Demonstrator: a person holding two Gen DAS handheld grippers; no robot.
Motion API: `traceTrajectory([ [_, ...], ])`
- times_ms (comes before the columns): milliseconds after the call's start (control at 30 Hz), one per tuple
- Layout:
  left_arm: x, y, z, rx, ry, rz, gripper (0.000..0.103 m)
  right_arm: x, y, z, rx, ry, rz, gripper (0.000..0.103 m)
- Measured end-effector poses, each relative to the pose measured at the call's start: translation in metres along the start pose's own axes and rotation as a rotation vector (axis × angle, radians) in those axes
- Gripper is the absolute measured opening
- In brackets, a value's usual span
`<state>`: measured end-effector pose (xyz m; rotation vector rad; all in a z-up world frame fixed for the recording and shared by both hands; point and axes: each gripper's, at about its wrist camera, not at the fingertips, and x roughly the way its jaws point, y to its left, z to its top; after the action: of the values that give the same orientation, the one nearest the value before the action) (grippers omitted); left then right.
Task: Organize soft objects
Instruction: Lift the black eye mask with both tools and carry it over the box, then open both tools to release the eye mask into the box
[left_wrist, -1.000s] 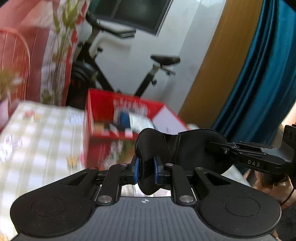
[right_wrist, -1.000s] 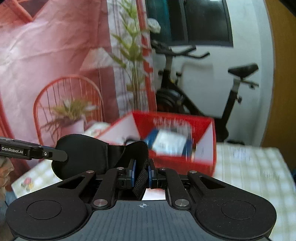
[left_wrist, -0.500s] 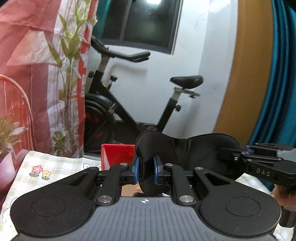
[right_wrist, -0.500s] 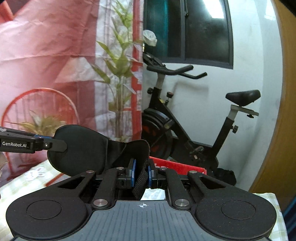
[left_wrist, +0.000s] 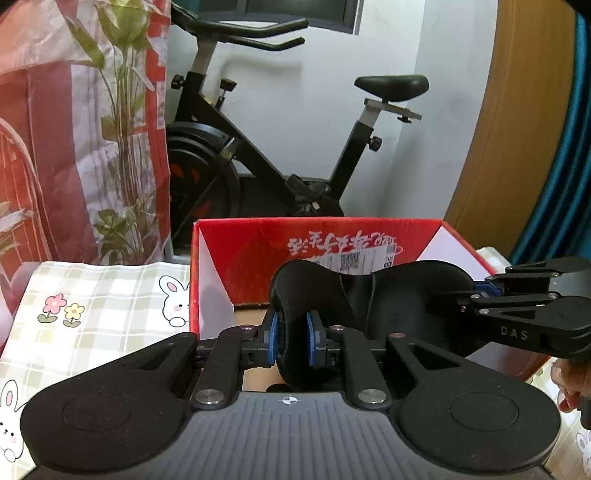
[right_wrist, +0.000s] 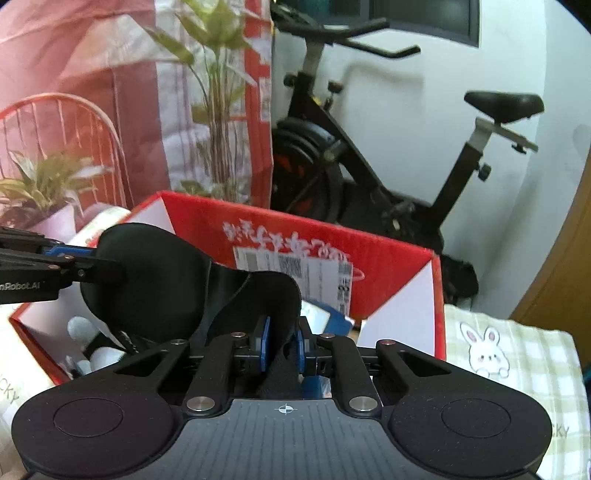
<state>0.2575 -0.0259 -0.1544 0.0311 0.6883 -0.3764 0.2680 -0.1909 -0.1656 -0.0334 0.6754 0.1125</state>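
Left tool (left_wrist: 290, 338) and right tool (right_wrist: 282, 343) side by side, tilted downward, jaws clamped.

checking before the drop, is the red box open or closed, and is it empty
Open and not empty: the red box has no lid on top, its inner walls show, and pale soft items and a blue packet lie inside.

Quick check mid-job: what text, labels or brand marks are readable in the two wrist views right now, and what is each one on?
"DAS": on the right gripper, seen from the left wrist.
"nRobot.AI", start cut off: on the left gripper, seen from the right wrist.
"CKY", partial: on the white item at the left edge.
White characters on the red box: upside down, unreadable.
Shipping label with barcode: too small and blurred.
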Motion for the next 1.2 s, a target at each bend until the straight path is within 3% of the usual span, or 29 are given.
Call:
traceTrajectory([
  [133, 0.003, 0.005, 0.000, -0.004, 0.009, 0.000, 0.017, 0.007, -0.002, -0.002, 0.022, 0.023, -0.010, 0.015],
  [233, 0.003, 0.004, -0.001, 0.003, 0.013, -0.004, 0.020, 0.008, -0.003, -0.002, 0.012, 0.024, -0.029, 0.025],
  [267, 0.002, 0.001, 0.000, 0.011, 0.010, -0.005, 0.025, 0.008, -0.004, -0.002, 0.007, 0.019, -0.040, 0.029],
  [300, 0.001, 0.001, 0.001, 0.022, 0.005, -0.013, 0.039, 0.008, -0.003, -0.002, 0.002, 0.014, -0.047, 0.033],
  [333, 0.000, 0.001, 0.002, 0.026, 0.001, -0.028, 0.059, 0.007, -0.003, -0.002, -0.004, 0.011, -0.049, 0.047],
  [367, -0.003, 0.001, 0.002, 0.023, -0.010, -0.044, 0.066, 0.005, -0.003, -0.002, -0.010, 0.008, -0.051, 0.064],
  [400, -0.005, 0.001, 0.002, 0.021, -0.024, -0.046, 0.074, 0.002, -0.002, -0.002, -0.015, 0.002, -0.062, 0.070],
  [533, -0.017, -0.002, 0.003, 0.031, -0.052, -0.026, 0.079, -0.009, 0.001, -0.002, -0.035, -0.026, -0.115, 0.086],
  [800, -0.051, -0.008, -0.008, 0.024, -0.073, -0.013, 0.081, -0.049, 0.009, -0.011, -0.003, -0.073, -0.080, 0.090],
  [1200, -0.120, -0.023, -0.075, 0.003, -0.063, -0.040, 0.081, -0.119, 0.035, -0.074, 0.114, -0.116, 0.003, 0.089],
])
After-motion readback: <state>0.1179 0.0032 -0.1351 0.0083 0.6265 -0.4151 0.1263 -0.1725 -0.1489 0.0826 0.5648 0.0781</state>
